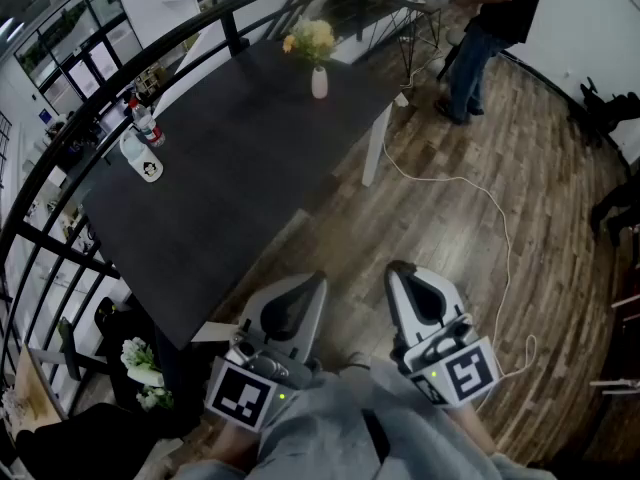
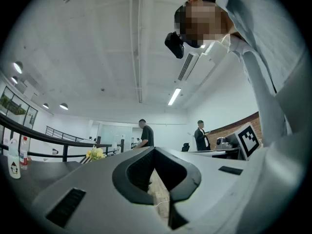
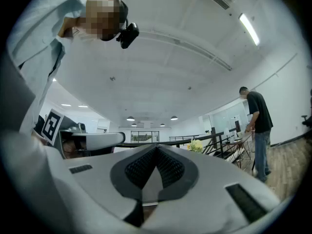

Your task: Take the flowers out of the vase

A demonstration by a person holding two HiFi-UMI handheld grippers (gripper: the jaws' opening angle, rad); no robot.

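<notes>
Now, left gripper [image 1: 303, 290]: held low over the wooden floor, short of the table's near end. Jaws closed tip to tip with nothing between them, as its own view [image 2: 155, 151] shows.
Right gripper [image 1: 402, 272]: just beside the left one, roughly level. Jaws pressed together, empty, confirmed in its own view [image 3: 156, 148].
Floor [image 1: 520, 138]: wood planks, with a white cable [image 1: 450, 179] trailing across them from the table's side.
Table [image 1: 240, 178]: long dark top, running away beside a black railing [image 1: 232, 36].
Bottles [image 1: 147, 133]: two at the table's left edge by the railing, well apart from the vase.
Vase [image 1: 319, 82]: small, white, upright near the table's far end.
Flowers [image 1: 310, 38]: yellow and cream, standing in the vase, well apart from both grippers. Seen small in both gripper views [image 2: 96, 154] [image 3: 196, 145].
Person [image 1: 490, 28]: beyond the table, standing at a far desk.
</notes>
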